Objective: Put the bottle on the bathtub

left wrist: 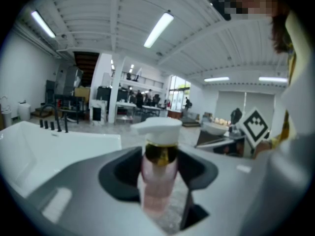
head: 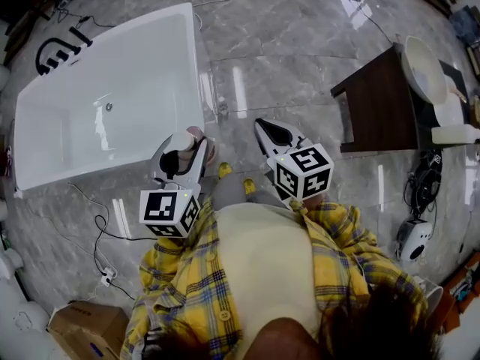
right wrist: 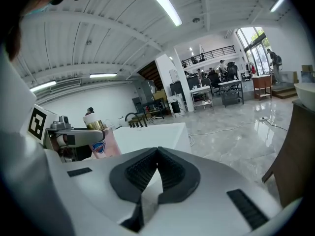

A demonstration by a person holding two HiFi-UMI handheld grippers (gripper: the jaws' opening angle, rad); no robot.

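Observation:
My left gripper (head: 182, 158) is shut on a pink bottle (head: 186, 141) with a white pump cap and gold collar. It hovers just off the near right corner of the white bathtub (head: 135, 58). In the left gripper view the bottle (left wrist: 158, 181) stands upright between the jaws, with the bathtub (left wrist: 59, 146) to its left. My right gripper (head: 274, 133) is shut with nothing in it, over the marble floor right of the bottle. The right gripper view shows its jaws (right wrist: 157, 154) closed, the bottle (right wrist: 101, 144) at the left and the bathtub (right wrist: 152, 134) beyond.
A dark wooden cabinet (head: 382, 103) carrying a white basin (head: 424, 70) stands to the right. A black faucet (head: 60, 51) sits at the tub's far end. Cables (head: 97, 223) trail over the floor at the left, near a cardboard box (head: 79, 328).

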